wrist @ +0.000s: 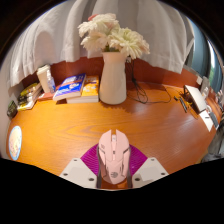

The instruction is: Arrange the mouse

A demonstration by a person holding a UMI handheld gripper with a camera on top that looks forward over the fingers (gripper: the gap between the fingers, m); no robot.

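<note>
Pink mouse (113, 155) between the tongs (113, 176), on wooden desk (60, 135), vase (113, 78) beyond

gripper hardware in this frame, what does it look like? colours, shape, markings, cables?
The gripper shows two fingers with pale grey-white, blocky, angular tips. Each carries a magenta-purple pad with a ribbed or gridded texture on its inner face. No cables, printed markings, hand or sleeve are in view.
</note>
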